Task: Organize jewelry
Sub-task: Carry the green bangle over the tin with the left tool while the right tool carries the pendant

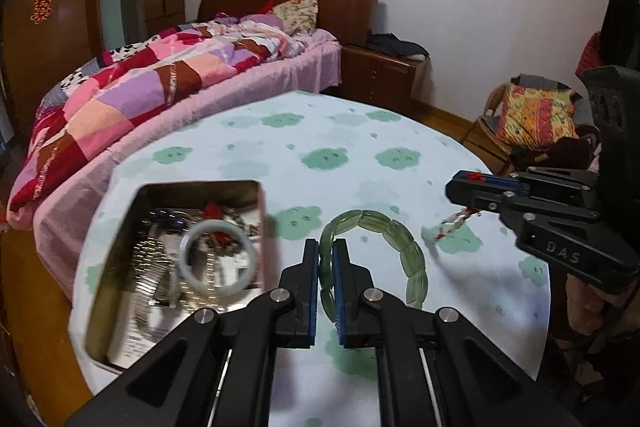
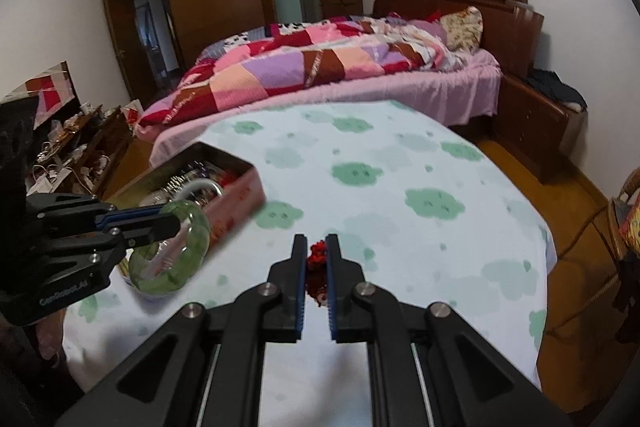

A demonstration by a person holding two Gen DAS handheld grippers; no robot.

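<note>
My left gripper (image 1: 326,247) is shut on a green bracelet of flat stone links (image 1: 404,247), which hangs in a loop above the table; in the right wrist view this same gripper (image 2: 172,221) shows at the left, holding the green bracelet (image 2: 172,267). My right gripper (image 2: 317,247) is shut on a red beaded piece (image 2: 316,259). From the left wrist view, the right gripper (image 1: 460,187) holds a red-and-white cord (image 1: 452,225) dangling over the cloth. An open metal tin (image 1: 120,251) holds a pale bangle (image 1: 220,255) and several chains.
The round table wears a white cloth with green cloud prints (image 1: 360,155). A bed with a patchwork quilt (image 1: 140,87) lies beyond it, a wooden nightstand (image 1: 380,75) beside that. A chair with a patterned cushion (image 1: 536,115) stands at the right.
</note>
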